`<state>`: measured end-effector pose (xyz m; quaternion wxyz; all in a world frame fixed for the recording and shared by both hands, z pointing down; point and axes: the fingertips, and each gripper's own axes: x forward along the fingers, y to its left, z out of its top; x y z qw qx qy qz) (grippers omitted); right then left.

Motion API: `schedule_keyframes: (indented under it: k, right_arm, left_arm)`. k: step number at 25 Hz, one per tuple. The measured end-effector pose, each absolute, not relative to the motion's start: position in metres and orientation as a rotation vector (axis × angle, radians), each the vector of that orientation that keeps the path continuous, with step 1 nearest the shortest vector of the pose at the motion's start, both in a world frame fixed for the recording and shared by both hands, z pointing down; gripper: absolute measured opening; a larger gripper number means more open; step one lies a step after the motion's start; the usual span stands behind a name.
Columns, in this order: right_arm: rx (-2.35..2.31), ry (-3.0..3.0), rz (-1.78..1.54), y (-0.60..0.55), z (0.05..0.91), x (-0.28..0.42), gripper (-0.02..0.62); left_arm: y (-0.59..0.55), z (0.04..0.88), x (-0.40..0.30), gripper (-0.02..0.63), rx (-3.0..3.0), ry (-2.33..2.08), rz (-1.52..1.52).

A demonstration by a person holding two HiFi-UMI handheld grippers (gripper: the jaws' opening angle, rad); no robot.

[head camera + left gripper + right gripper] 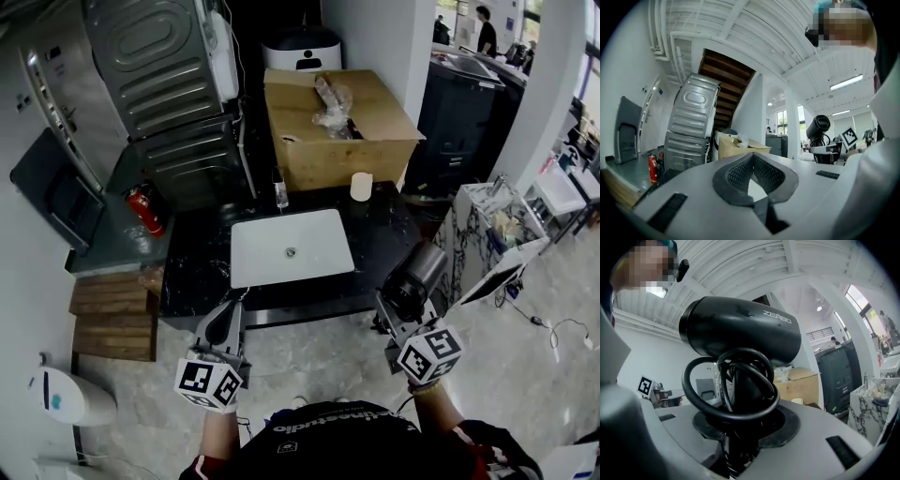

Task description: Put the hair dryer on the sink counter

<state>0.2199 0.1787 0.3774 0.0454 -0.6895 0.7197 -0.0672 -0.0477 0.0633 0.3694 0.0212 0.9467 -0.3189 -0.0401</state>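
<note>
A black hair dryer (740,326) stands upright in my right gripper (740,427), which is shut on its handle, with the coiled black cord (701,406) looped around the handle. In the head view the hair dryer (415,277) and right gripper (401,314) hover over the floor, just off the front right corner of the black sink counter (192,253). The white sink basin (291,246) sits in the counter's middle. My left gripper (228,309) points at the counter's front edge. Its pads (736,173) meet at the tips with nothing between them.
A faucet (279,192) and a small white cup (361,186) stand at the counter's back edge. An open cardboard box (337,127) lies behind them. A red fire extinguisher (145,208) and wooden steps (112,314) are at the left, a marble-patterned stand (487,234) at the right.
</note>
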Motion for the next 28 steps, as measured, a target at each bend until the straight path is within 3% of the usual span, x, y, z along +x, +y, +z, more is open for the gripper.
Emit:
schedule_keyframes:
  k: [18,28]
  right_arm:
    - [-2.022,2.236,-0.249,0.2,0.407,0.248,0.181]
    - [-2.04,2.289,-0.3,0.161,0.426,0.238,0.181]
  left_arm:
    - [0.102,0.404,-0.005,0.015,2.902,-1.01,0.008]
    - [0.052,0.429,-0.01,0.015,2.858,-1.009,0.031]
